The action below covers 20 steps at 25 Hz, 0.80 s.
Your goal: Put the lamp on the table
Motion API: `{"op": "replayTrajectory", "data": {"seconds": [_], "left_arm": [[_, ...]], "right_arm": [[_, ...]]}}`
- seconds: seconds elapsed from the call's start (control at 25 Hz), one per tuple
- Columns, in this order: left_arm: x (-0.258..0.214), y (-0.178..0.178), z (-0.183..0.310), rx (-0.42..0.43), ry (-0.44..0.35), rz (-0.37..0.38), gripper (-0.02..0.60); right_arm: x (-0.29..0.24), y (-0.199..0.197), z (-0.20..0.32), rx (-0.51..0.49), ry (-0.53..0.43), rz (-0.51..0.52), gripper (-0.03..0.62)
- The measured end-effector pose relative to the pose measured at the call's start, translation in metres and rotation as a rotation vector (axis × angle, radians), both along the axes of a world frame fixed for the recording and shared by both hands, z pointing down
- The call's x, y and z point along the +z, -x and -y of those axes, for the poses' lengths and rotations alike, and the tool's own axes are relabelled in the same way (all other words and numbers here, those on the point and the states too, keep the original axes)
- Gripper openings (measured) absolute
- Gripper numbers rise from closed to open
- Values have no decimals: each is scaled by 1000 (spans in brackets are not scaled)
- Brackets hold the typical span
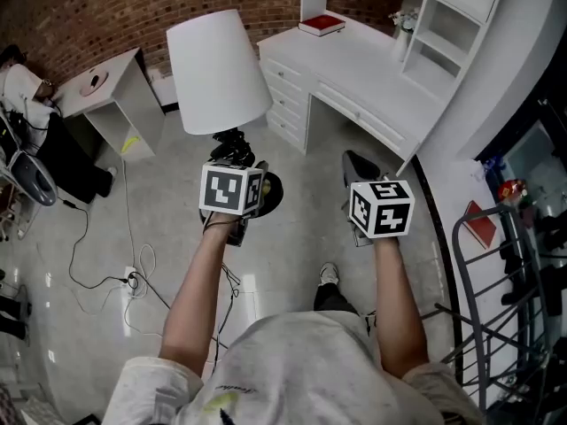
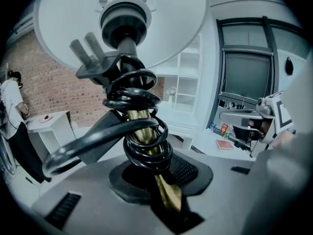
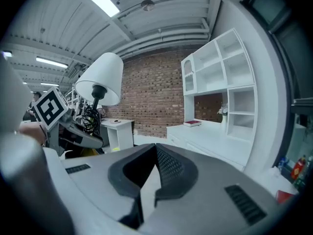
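The left claw (image 2: 157,173) is clamped on the lamp (image 1: 217,69), its pads pressing the brass stem (image 2: 145,131) just below the coils of black cord (image 2: 139,84) wound around it. The plug (image 2: 92,62) sticks out near the bulb socket. In the head view the lamp hangs over the floor (image 1: 168,237) at about 11 o'clock, its white shade tilted. The white surface (image 1: 372,65), at 1 o'clock, lies apart from it and carries a red book (image 1: 321,25). The right claw (image 3: 154,151) has its jaws together, with nothing between them.
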<state>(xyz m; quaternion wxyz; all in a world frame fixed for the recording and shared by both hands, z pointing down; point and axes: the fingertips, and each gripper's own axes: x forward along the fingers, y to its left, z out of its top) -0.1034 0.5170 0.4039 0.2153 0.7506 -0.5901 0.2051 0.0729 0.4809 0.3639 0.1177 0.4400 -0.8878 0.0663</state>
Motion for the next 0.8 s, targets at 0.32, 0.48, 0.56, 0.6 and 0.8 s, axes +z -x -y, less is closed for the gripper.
{"op": "replayTrajectory", "data": {"seconds": [0.32, 0.48, 0.56, 0.6, 0.8], "left_arm": [[6, -4, 40, -19, 12, 13, 107], [7, -9, 70, -37, 21, 29, 107], [6, -13, 87, -45, 22, 33, 107], [6, -16, 97, -45, 21, 29, 107], [3, -31, 143, -60, 30, 19, 106]], "right_arm": [[9, -4, 42, -22, 9, 19, 5], [13, -8, 76, -39, 22, 23, 5], [15, -12, 95, -48, 37, 30, 5], [16, -13, 104, -52, 43, 34, 5], [19, -24, 152, -76, 58, 33, 5]]}}
